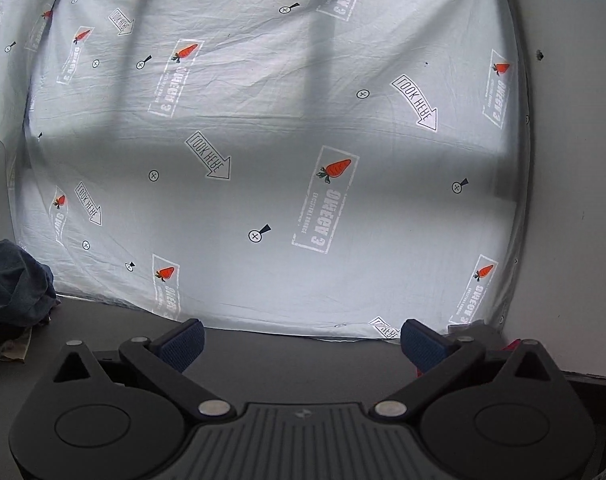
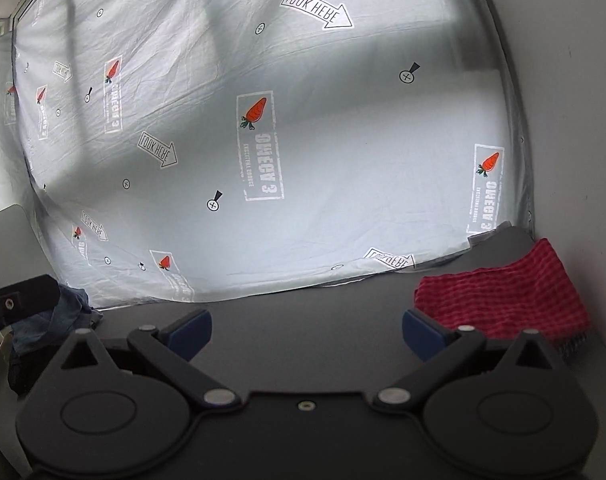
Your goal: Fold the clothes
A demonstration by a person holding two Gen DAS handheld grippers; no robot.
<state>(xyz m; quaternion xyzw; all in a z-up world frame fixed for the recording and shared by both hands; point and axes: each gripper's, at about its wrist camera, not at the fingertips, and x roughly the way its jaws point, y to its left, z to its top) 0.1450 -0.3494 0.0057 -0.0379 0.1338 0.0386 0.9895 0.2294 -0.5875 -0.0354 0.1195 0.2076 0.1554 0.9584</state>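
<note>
A folded red checked cloth (image 2: pixel 507 296) lies on the dark table at the right, by the white wall; only a red sliver of it (image 1: pixel 513 345) shows in the left wrist view. A crumpled dark blue garment (image 1: pixel 15 284) lies at the table's left edge and also shows in the right wrist view (image 2: pixel 69 308). My left gripper (image 1: pixel 303 346) is open and empty above the table. My right gripper (image 2: pixel 307 330) is open and empty, its right finger (image 2: pixel 423 332) close beside the red cloth.
A pale grey sheet with carrot prints (image 1: pixel 263 160) hangs behind the dark table (image 1: pixel 295 360), also in the right wrist view (image 2: pixel 303 160). A white wall (image 2: pixel 575 120) stands at the right. A black part of the other gripper (image 2: pixel 19 300) shows at the left.
</note>
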